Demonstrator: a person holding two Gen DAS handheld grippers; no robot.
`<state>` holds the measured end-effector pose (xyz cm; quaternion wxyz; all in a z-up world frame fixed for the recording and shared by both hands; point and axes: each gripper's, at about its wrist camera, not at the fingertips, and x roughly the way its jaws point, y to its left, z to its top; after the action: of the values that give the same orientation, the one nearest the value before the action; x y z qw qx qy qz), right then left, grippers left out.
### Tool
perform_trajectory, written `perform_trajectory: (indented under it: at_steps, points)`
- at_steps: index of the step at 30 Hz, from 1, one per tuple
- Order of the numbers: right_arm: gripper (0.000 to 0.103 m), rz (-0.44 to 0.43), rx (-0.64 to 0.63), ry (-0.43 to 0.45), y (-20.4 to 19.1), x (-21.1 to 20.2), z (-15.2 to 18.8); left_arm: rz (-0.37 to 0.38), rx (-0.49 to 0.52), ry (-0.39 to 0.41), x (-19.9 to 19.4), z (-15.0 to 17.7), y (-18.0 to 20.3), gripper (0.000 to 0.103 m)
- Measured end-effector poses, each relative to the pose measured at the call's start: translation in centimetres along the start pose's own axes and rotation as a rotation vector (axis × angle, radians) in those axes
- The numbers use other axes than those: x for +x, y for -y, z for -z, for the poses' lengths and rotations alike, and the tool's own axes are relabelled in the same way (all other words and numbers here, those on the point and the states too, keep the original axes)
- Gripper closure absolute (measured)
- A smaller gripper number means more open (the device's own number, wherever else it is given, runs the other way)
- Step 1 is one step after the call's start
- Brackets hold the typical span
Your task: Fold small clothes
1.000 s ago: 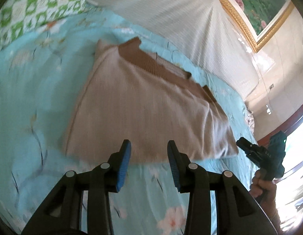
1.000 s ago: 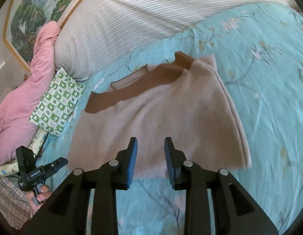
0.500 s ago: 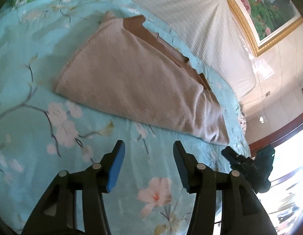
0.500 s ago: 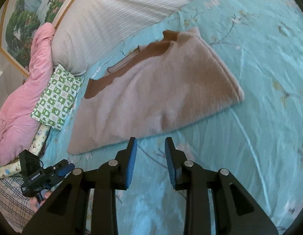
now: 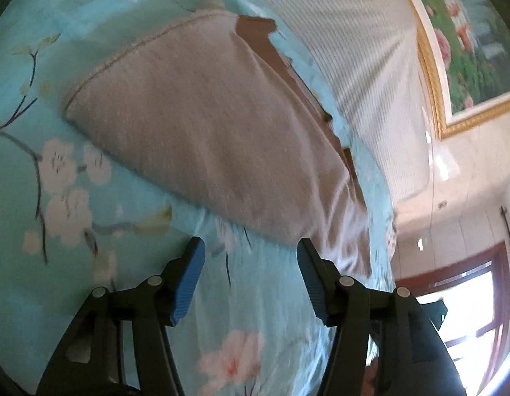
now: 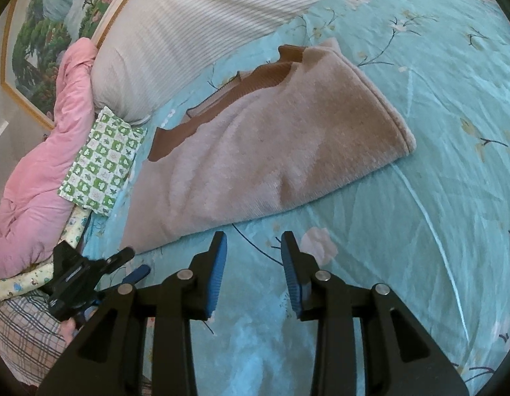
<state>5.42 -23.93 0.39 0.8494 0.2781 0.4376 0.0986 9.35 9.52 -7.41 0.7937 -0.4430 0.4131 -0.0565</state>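
Observation:
A beige knit garment with a brown collar (image 5: 202,132) lies folded flat on the turquoise floral bedsheet (image 5: 56,264); it also shows in the right wrist view (image 6: 271,151). My left gripper (image 5: 250,270) is open and empty, just short of the garment's near edge. My right gripper (image 6: 254,257) is open and empty, a little short of the near edge too. The left gripper also shows at the lower left of the right wrist view (image 6: 129,264).
A white striped pillow (image 6: 205,23) lies behind the garment. A pink quilt (image 6: 33,165) and a green checked cloth (image 6: 103,161) lie at the left. A framed painting (image 5: 469,33) hangs on the wall. A window (image 5: 469,303) is at the right.
Both grippers have pulled back from the garment and off its near edge. The left gripper's jaws have opened wider and it has swung towards the garment's right end.

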Motion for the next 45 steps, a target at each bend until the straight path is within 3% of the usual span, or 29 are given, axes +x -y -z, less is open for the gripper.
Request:
perform_trajectory:
  at_steps: [8,14,16,18,26,30,33,35,36,38,42,45]
  points:
    - [0.067,-0.012,-0.007,-0.008,0.0,0.6,-1.0,-0.004,-0.095,0.105,0.4,-4.1,-1.7,0.044]
    - [0.067,-0.015,-0.006,-0.004,-0.1,1.1,-1.5,-0.085,-0.117,0.209,-0.4,-7.2,-2.5,0.048]
    - [0.067,-0.017,-0.013,-0.004,0.0,1.5,-2.3,-0.122,-0.068,0.219,0.0,-7.6,-1.5,0.06]
    - [0.067,-0.017,-0.025,0.001,0.1,1.9,-3.5,-0.124,-0.014,0.209,0.5,-7.7,-0.4,0.089]
    - [0.067,-0.018,-0.071,0.044,1.2,2.3,-9.3,-0.117,0.283,0.251,0.2,-5.9,9.2,0.097]
    - [0.067,-0.044,-0.085,0.054,1.4,2.0,-12.0,-0.051,0.425,0.214,1.5,-3.7,14.9,0.097]
    - [0.067,-0.104,-0.061,0.039,1.8,2.3,-13.7,-0.016,0.53,0.147,4.8,-1.3,18.5,0.097]
    - [0.062,-0.165,-0.009,0.0,2.3,3.1,-14.8,-0.013,0.566,0.101,6.9,0.0,19.4,0.097]
    - [0.053,-0.179,-0.004,-0.019,2.3,3.6,-15.2,-0.02,0.582,0.077,8.0,0.8,19.7,0.097]
    - [0.043,-0.206,-0.016,-0.041,1.9,4.4,-15.6,-0.041,0.595,0.014,10.5,1.7,19.8,0.097]
    - [0.037,-0.344,0.026,-0.176,1.5,8.3,-16.2,-0.045,0.596,-0.02,12.2,2.3,19.6,0.097]
    - [0.036,-0.33,0.003,-0.242,0.5,10.9,-16.4,-0.031,0.592,-0.009,11.7,1.9,19.4,0.097]
